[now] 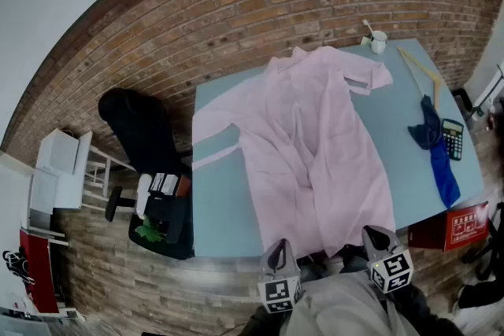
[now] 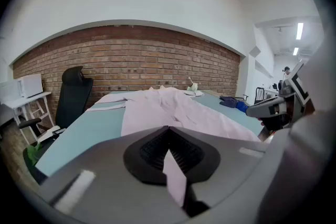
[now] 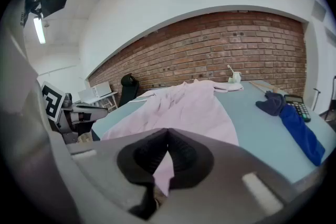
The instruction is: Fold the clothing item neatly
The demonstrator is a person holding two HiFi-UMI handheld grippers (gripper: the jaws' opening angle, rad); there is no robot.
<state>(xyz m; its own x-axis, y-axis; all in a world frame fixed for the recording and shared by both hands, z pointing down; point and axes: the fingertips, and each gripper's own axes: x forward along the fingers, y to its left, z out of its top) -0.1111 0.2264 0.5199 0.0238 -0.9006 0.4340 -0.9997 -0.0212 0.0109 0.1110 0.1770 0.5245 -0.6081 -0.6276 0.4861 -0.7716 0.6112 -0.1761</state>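
Note:
A pale pink long-sleeved garment lies spread open on the light blue table, collar at the far end and hem at the near edge. My left gripper and right gripper sit side by side at that near hem. In the left gripper view the jaws are closed, with a strip of pink fabric pinched between them. The right gripper view shows the same: its jaws are closed with pink cloth caught in them. The rest of the garment stretches away across the table.
A white cup, a wooden hanger, a blue cloth and a calculator lie on the table's right side. A black office chair and a black bin stand left of the table, and a red box sits at its right corner.

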